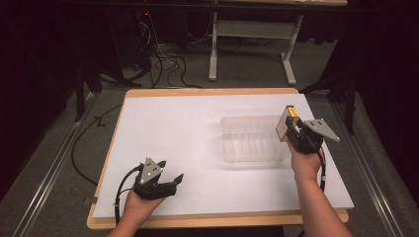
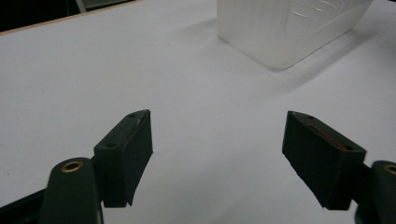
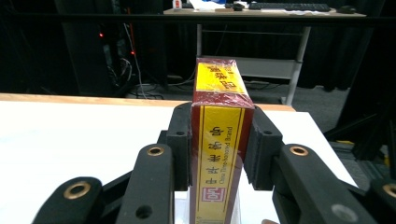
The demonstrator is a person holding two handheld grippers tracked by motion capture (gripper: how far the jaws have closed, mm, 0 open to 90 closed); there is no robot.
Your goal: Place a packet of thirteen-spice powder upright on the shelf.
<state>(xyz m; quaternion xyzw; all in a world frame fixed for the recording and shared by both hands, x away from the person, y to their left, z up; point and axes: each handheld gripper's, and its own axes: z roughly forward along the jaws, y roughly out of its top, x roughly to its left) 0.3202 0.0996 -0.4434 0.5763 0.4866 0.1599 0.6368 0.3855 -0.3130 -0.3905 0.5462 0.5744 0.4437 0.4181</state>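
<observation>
A red and yellow box wrapped in clear film stands upright between the jaws of my right gripper, which is shut on its two broad sides. From above, that gripper holds the box over the right end of a clear plastic tray on the white sheet. My left gripper rests near the table's front left, open, with nothing between its pads. In the left gripper view the tray lies ahead to the upper right.
A white sheet covers a wooden table whose edge runs along the front. Beyond the table stand a white desk frame and loose cables on the grey floor.
</observation>
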